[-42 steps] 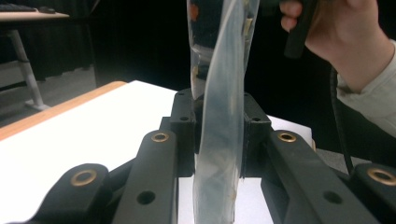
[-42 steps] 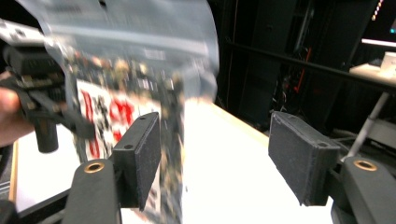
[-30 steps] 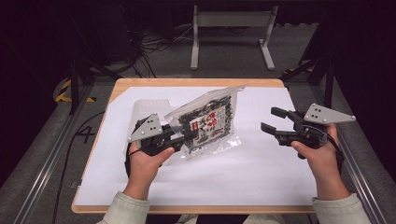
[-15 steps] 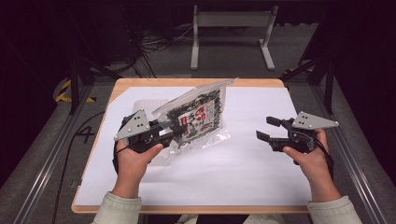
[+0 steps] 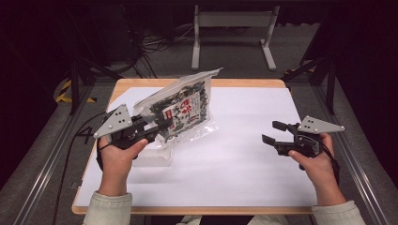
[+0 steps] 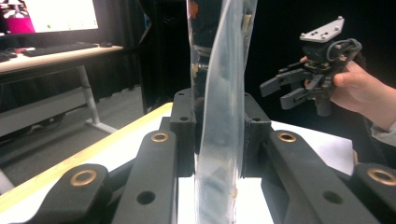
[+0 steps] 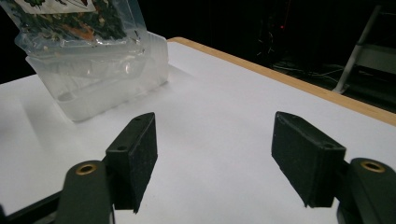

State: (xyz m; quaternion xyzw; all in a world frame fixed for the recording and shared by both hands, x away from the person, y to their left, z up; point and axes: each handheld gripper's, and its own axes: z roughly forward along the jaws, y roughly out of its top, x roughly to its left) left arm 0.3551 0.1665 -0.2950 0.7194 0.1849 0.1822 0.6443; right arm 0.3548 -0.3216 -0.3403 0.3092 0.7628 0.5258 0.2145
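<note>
A clear plastic bag (image 5: 183, 110) of dark dried food with a red and white label hangs tilted above the left half of the table. My left gripper (image 5: 162, 126) is shut on its lower edge. In the left gripper view the bag's film (image 6: 219, 93) stands edge-on, pinched by my left gripper (image 6: 218, 135). Under the bag a clear plastic container (image 5: 152, 157) rests on the white sheet. My right gripper (image 5: 271, 132) hovers over the table's right side, open and empty, and shows in the left gripper view as well (image 6: 280, 91). Beyond my right gripper (image 7: 215, 140) lie the container (image 7: 102, 79) and the bag (image 7: 70, 18).
A white sheet (image 5: 244, 154) covers the wooden table, whose edge (image 5: 197, 83) shows at the far side. A metal stand (image 5: 232, 28) and cables sit on the floor behind. A desk with a monitor (image 6: 46, 18) stands off to one side.
My left gripper has drawn left and upward with the bag, which now hangs more upright, off the sheet. The right gripper has sunk a little toward the table.
</note>
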